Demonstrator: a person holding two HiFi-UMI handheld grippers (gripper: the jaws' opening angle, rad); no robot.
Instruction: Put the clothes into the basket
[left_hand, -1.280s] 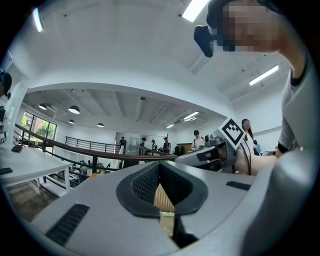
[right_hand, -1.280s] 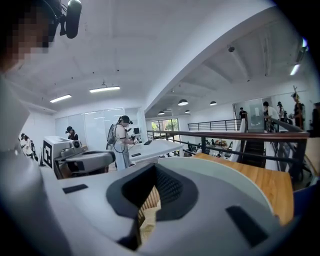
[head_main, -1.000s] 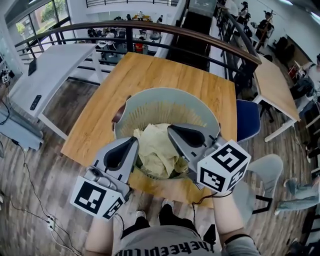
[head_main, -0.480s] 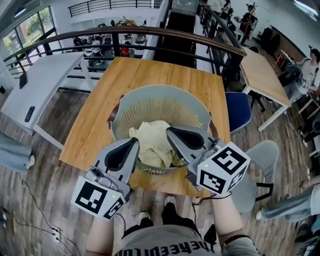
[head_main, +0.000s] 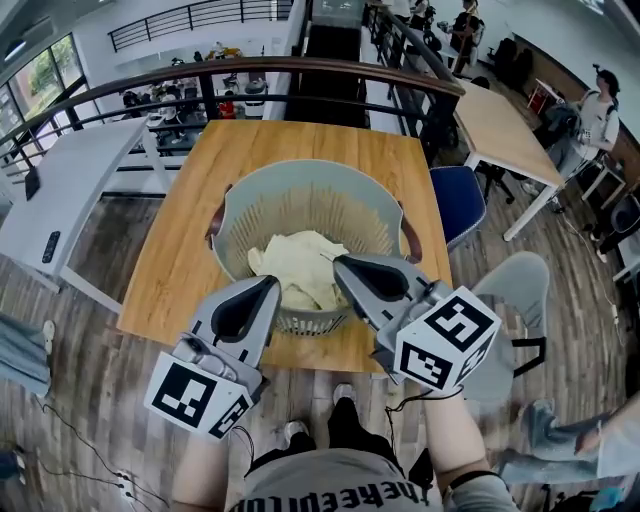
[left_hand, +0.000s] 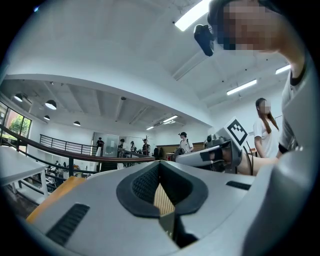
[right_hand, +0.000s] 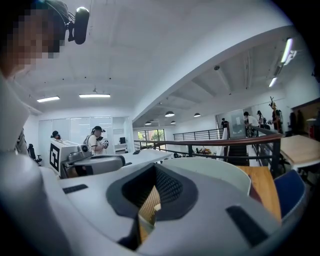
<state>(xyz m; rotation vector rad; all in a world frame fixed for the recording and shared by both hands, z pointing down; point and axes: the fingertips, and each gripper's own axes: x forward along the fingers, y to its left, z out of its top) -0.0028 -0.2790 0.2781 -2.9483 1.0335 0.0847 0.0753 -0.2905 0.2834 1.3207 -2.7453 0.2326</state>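
Left gripper (head_main: 268, 286) and right gripper (head_main: 341, 263) each have their 2 jaws pressed together on nothing, held level just above the near rim of the grey laundry basket (head_main: 300, 168). The pale yellow garment (head_main: 293, 264) lies crumpled inside, heaped toward the near wall. The basket stands close to the near edge of the wooden table (head_main: 260, 140). The likeliest slip is a closed tip catching a raised fold and pulling it over the rim. A knock against that rim could also push the light basket toward the table edge.
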